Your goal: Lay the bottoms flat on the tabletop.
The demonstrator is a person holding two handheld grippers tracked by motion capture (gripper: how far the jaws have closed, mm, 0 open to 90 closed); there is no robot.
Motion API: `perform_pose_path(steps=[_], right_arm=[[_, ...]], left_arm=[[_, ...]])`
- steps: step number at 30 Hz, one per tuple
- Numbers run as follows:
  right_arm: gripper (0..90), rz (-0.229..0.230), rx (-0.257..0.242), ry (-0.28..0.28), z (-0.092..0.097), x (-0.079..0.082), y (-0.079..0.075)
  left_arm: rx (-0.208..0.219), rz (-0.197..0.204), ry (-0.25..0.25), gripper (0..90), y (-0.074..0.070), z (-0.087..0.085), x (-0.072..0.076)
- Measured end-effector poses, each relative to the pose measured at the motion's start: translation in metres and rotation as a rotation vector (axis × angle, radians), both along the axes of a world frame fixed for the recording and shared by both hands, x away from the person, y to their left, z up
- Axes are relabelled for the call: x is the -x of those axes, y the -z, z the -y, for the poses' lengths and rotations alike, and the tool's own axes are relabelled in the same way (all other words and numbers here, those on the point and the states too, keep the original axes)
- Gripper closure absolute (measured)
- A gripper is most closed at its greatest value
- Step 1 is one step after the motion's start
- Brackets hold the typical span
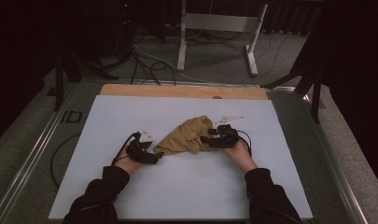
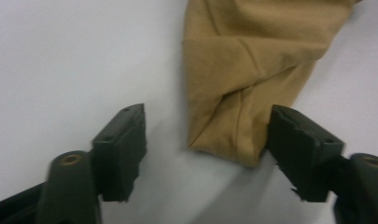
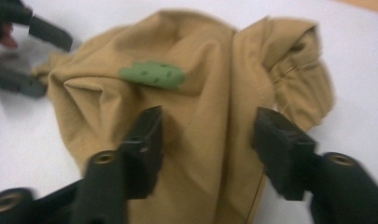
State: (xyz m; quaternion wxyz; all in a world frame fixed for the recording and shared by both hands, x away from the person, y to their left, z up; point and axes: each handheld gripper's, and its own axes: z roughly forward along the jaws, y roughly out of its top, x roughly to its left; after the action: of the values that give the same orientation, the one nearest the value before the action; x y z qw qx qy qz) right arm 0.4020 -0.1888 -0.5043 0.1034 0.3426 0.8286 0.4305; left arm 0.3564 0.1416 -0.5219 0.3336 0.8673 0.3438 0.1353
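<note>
Tan cloth [image 1: 189,135], crumpled into a loose heap, lies near the middle of the white table [image 1: 130,116], with a small green patch [image 3: 152,74] showing on its upper folds. At its left end, the left gripper [image 2: 205,144] stands partly open, its jaws astride a narrow hemmed corner; one jaw seems to touch the fabric edge, the other is clear of it. At the right end, the right gripper [image 3: 205,140] is about half open over the bunched cloth, not visibly pinching it.
</note>
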Motion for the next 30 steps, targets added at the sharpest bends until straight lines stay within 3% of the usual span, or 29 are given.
perform_pose_path(steps=[1, 2, 3, 5, 10, 12, 13, 18, 24, 30], right_arm=[[63.1, 0.0, -0.006, -0.015, 0.0, 0.001, 0.0], [63.1, 0.0, -0.006, -0.015, 0.0, 0.001, 0.0], [68.8, -0.005, -0.011, -0.02, 0.0, 0.001, 0.0], [86.3, 0.003, 0.013, -0.032, -0.001, 0.002, 0.0], [89.1, 0.024, 0.047, -0.035, -0.002, 0.005, -0.005], [89.3, 0.034, 0.049, -0.04, -0.002, 0.006, -0.008], [89.4, 0.033, 0.046, -0.037, -0.001, 0.007, -0.01], [89.4, 0.041, 0.033, -0.025, 0.003, 0.006, -0.014], [89.5, 0.083, 0.024, 0.02, 0.015, 0.004, -0.027], [89.6, 0.15, -0.008, 0.093, 0.03, -0.002, -0.05]], left_arm=[[0.003, -0.007, -0.003, 34.8, 0.0, 0.0, -0.001], [0.009, -0.011, 0.002, 34.8, 0.0, 0.0, -0.001], [0.018, -0.013, 0.009, 38.4, 0.0, 0.0, -0.001], [0.026, -0.023, 0.017, 49.1, -0.001, 0.0, -0.003], [0.039, -0.047, 0.028, 61.7, -0.003, 0.001, -0.004], [0.044, -0.055, 0.034, 69.0, -0.004, 0.001, -0.005], [0.044, -0.06, 0.038, 76.8, -0.004, 0.002, -0.005], [0.045, -0.055, 0.017, 82.6, -0.008, 0.004, -0.007], [0.049, 0.028, -0.047, 83.3, -0.025, 0.001, -0.009], [0.062, 0.138, -0.116, 83.7, -0.054, -0.004, -0.014]])
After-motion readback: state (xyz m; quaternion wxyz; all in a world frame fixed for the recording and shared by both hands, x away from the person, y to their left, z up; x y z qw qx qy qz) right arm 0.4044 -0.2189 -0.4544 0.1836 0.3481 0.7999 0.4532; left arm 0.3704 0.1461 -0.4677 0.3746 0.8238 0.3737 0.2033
